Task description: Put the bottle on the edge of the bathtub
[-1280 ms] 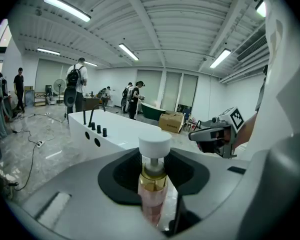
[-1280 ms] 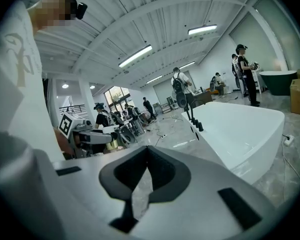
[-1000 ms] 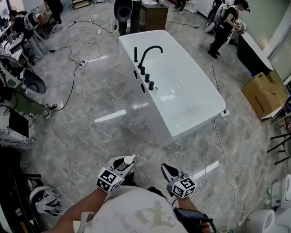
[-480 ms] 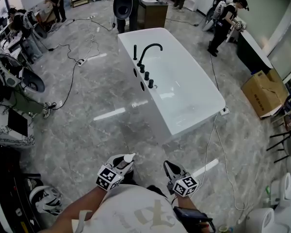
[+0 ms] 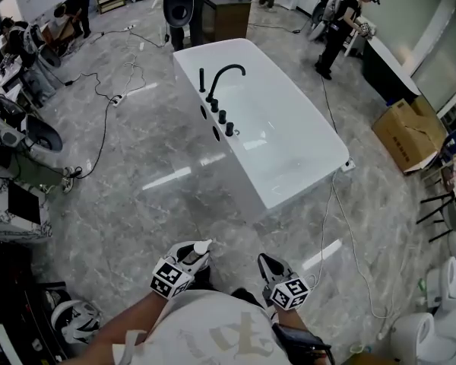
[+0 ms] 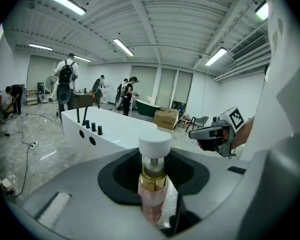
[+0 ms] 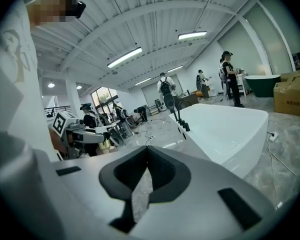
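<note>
Glossy white bathtub (image 5: pixel 281 128), polished grey marbled floor (image 5: pixel 137 211), clear smooth plastic bottle (image 6: pixel 152 204), matt brown cardboard box (image 5: pixel 406 131).

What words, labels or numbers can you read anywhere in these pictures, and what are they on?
No text can be read anywhere.
Cardboard box: dark print on its side, too small to read.
Bottle: no label shows.
Marker cubes: black-and-white squares only, no letters.
Shirt: pale print, not legible.
</note>
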Available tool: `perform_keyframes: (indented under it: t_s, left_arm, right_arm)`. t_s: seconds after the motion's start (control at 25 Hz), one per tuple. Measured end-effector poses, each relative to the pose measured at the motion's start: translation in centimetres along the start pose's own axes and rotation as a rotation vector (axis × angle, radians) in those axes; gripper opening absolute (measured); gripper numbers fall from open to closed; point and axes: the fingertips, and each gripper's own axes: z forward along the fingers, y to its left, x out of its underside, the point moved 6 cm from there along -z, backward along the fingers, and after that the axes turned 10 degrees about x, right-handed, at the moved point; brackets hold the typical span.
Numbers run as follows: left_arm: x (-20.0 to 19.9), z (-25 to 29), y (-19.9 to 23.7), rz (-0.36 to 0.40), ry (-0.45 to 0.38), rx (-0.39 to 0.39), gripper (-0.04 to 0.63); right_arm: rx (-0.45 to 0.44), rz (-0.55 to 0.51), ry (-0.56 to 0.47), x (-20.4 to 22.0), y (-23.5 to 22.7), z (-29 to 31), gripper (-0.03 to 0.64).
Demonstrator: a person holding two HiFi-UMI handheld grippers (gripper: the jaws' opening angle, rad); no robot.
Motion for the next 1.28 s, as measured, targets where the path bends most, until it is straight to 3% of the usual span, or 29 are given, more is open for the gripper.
perform_keyframes:
  t_s: [0.48, 1.28]
  left_arm:
    - [-0.6, 0.3, 2.3, -0.006, -0.015, 0.014, 0.138]
    - [-1.9, -1.1, 7.8, 0.01, -0.032, 0.075, 0.137]
  right_arm:
    - [-0.005, -0.004, 0.027, -0.8, 0.6, 2.6, 0.006]
    - [0.067, -0.017, 0.036, -2.9, 2.2, 6.9, 0.006]
